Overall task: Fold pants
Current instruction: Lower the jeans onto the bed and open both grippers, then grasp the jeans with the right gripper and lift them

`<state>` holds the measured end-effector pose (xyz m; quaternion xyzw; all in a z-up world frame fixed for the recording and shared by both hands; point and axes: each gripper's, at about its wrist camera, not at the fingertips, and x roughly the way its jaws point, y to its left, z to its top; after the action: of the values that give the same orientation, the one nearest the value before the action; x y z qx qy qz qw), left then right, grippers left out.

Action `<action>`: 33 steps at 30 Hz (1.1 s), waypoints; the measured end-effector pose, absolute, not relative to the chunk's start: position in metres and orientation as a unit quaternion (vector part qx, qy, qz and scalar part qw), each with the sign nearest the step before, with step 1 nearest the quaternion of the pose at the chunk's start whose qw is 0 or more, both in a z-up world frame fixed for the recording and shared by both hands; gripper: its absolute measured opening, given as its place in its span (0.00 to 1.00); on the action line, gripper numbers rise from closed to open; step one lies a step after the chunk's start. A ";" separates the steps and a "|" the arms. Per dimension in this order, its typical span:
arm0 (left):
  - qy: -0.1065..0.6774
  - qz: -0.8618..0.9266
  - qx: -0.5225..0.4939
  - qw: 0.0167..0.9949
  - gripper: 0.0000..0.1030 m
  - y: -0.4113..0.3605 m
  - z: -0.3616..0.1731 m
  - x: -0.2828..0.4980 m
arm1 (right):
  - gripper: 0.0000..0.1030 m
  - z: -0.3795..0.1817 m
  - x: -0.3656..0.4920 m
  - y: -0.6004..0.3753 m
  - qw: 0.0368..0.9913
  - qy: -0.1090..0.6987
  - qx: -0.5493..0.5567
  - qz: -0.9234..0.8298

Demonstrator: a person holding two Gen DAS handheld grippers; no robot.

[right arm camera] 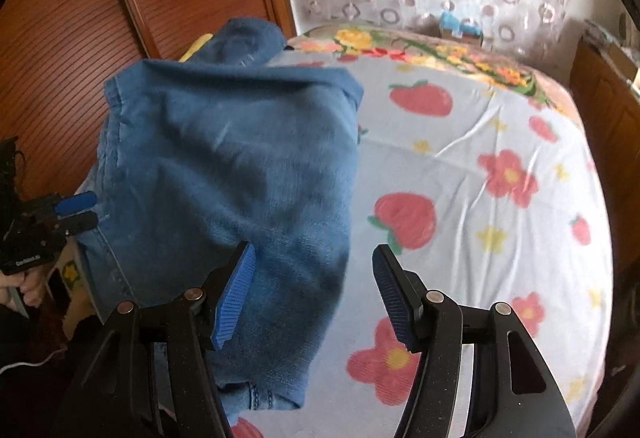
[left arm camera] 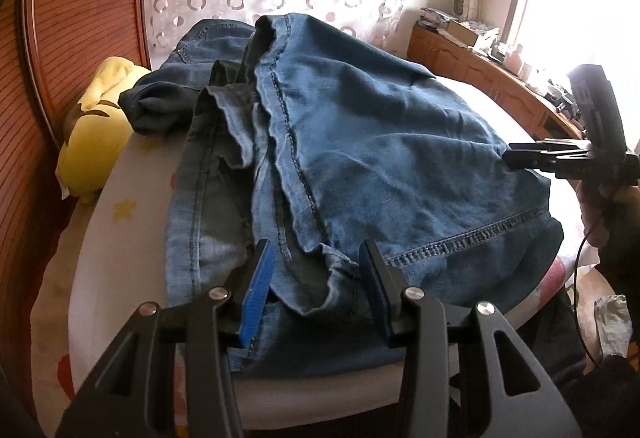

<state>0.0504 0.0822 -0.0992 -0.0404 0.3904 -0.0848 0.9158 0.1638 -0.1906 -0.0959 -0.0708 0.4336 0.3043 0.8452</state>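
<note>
Blue denim pants [left arm camera: 360, 141] lie folded in a heap on the bed, hems toward me; they also show in the right wrist view [right arm camera: 224, 177]. My left gripper [left arm camera: 316, 274] is open, its blue pads either side of a bunched hem at the near edge, not clamped. In the right wrist view it appears at the left edge [right arm camera: 78, 211] beside the pants' side seam. My right gripper [right arm camera: 314, 284] is open and empty, hovering above the pants' right edge. In the left wrist view it shows at the right [left arm camera: 520, 157], by the pants' far side.
The bed has a strawberry and flower sheet [right arm camera: 460, 177]. A yellow plush toy [left arm camera: 96, 125] lies at the bed's left against a wooden slatted wall [left arm camera: 72, 17]. A wooden cabinet with clutter [left arm camera: 472, 53] stands by the window at right.
</note>
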 end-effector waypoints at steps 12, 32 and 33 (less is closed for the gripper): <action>0.391 -0.088 -0.042 0.915 0.42 0.085 -0.107 0.052 | 0.62 -0.116 0.191 -0.188 0.817 0.463 -0.007 0.343; 0.323 -0.085 -0.037 0.942 0.37 0.081 -0.039 0.031 | 0.02 0.040 0.111 -0.149 0.853 0.296 -0.050 0.427; 0.317 -0.087 -0.037 0.944 0.37 0.080 -0.033 0.029 | 0.02 0.051 0.108 -0.148 0.856 0.287 -0.054 0.427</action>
<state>0.0292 0.0805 -0.0334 -0.0366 0.3170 -0.0869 0.9437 0.1079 -0.1483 0.0509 -0.0543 0.2867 0.4265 0.8561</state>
